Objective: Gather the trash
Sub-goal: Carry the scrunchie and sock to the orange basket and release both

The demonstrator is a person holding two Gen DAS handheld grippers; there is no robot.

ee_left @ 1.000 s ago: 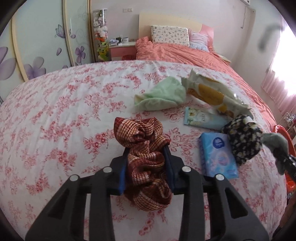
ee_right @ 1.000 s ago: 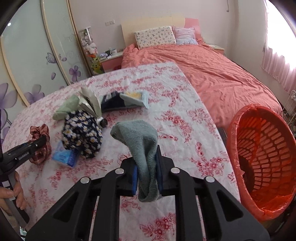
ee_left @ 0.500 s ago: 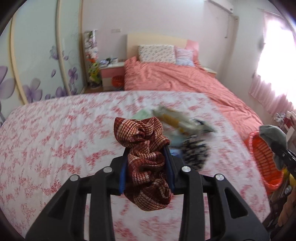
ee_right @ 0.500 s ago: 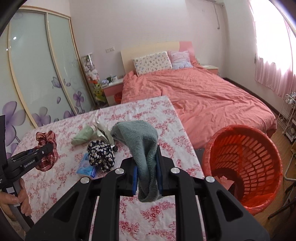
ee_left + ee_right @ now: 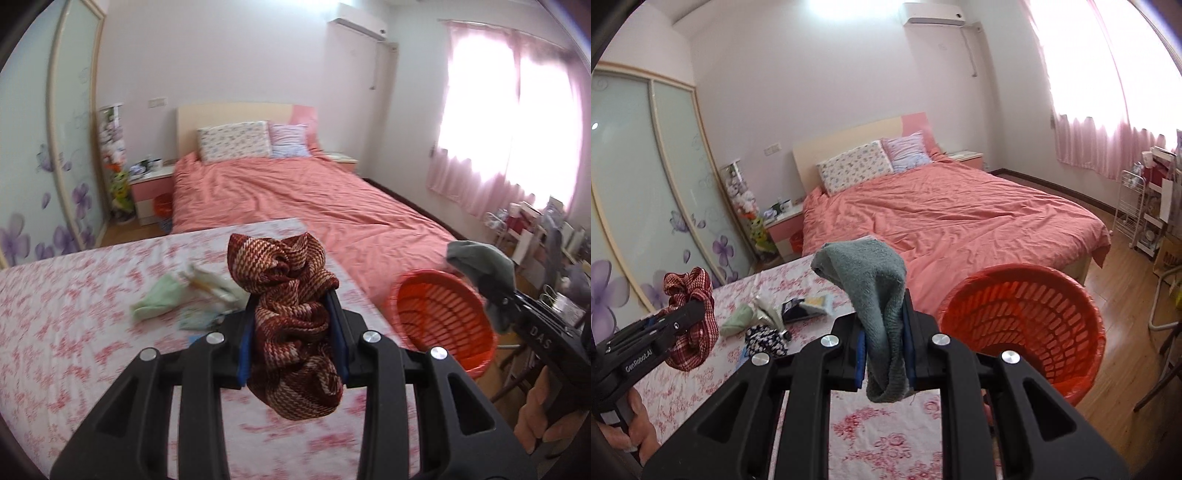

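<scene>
From my right gripper [image 5: 884, 343], the orange basket [image 5: 1071, 295] mouth at 2 o'clock is open and unobstructed. Clutter [image 5: 764, 338] occupies the floral tabletop [image 5: 886, 439] at 10 o'clock.

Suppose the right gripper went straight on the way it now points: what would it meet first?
Probably the pink bed. The right gripper, shut on the grey sock, points over the floral table's far edge; the orange basket sits right of that line. Depth is uncertain.

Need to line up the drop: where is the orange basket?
Orange basket stands on the floor, right of the floral table, beside the pink bed's foot.
</scene>
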